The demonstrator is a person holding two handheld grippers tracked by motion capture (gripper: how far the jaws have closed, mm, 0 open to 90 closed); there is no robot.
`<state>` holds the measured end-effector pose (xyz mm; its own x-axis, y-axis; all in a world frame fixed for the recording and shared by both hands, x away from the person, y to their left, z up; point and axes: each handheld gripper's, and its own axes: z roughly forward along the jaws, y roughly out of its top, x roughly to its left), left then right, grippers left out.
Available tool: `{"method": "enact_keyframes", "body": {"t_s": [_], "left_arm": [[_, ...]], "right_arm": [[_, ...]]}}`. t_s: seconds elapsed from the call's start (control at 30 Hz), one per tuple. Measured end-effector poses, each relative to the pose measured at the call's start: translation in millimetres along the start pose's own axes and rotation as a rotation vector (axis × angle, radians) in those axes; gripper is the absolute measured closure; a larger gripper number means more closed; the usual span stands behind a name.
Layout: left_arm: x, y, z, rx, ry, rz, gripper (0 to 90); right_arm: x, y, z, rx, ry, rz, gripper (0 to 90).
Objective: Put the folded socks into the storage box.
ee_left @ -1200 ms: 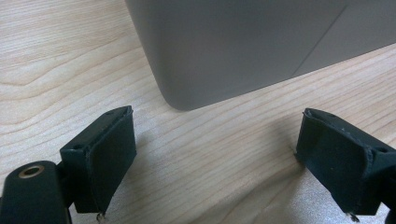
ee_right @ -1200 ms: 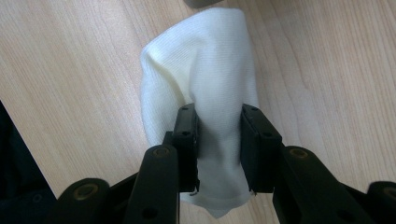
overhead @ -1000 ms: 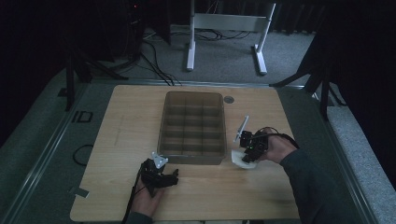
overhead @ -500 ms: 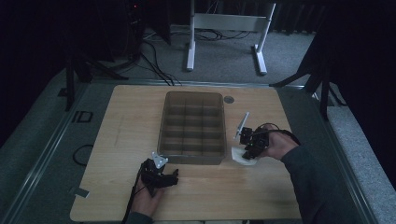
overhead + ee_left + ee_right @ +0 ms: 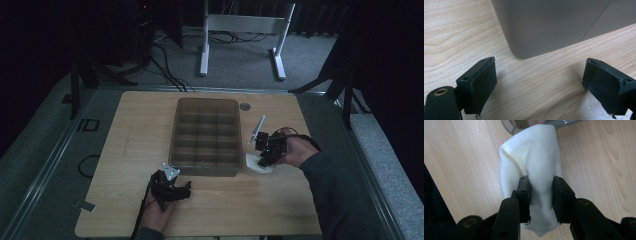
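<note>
Cream knit cloth: a soft, ribbed, off-white fabric piece (image 5: pixel 534 170) lies bunched on the counter, pinched between the jaws of the right gripper (image 5: pixel 541 200); its far end reaches away from that gripper and touches the corner of the tray.
Right gripper: its black jaws are drawn narrow, clamped on the near part of the cream knit cloth, with fabric bulging between and beyond them; in the high view the right gripper (image 5: pixel 264 154) sits over the cloth (image 5: pixel 259 165), just beside the tray's right wall.
Left gripper: its two black jaws stand wide apart with nothing between them, low over the bare wood (image 5: pixel 534 82); in the high view the left gripper (image 5: pixel 172 187) is near the tray's front left corner.
Tray: a translucent grey-brown plastic box with rounded corners and a grid of compartments (image 5: pixel 206 132); its rounded corner (image 5: pixel 524 37) is straight ahead of the left gripper, near but apart from the jaws, and its rim (image 5: pixel 511 127) is ahead of the right gripper, beyond the cloth.
Counter: a light wooden top with visible grain (image 5: pixel 135 145), carrying the tray, the cloth and both grippers.
Hands: the person's right hand (image 5: pixel 295 150) grips the right gripper from behind; the left hand (image 5: pixel 157 212) does likewise.
</note>
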<state>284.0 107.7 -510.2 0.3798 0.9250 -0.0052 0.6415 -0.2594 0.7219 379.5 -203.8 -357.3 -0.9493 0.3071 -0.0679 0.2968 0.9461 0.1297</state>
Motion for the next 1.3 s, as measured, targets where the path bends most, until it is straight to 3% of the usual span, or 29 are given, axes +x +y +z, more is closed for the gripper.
{"method": "enact_keyframes", "body": {"t_s": [1.3], "left_arm": [[0.0,0.0,-0.1,0.001,0.0,0.0,12.1]], "right_arm": [[-0.9,27.6,-14.7,-0.036,-0.016,-0.048,69.7]]}}
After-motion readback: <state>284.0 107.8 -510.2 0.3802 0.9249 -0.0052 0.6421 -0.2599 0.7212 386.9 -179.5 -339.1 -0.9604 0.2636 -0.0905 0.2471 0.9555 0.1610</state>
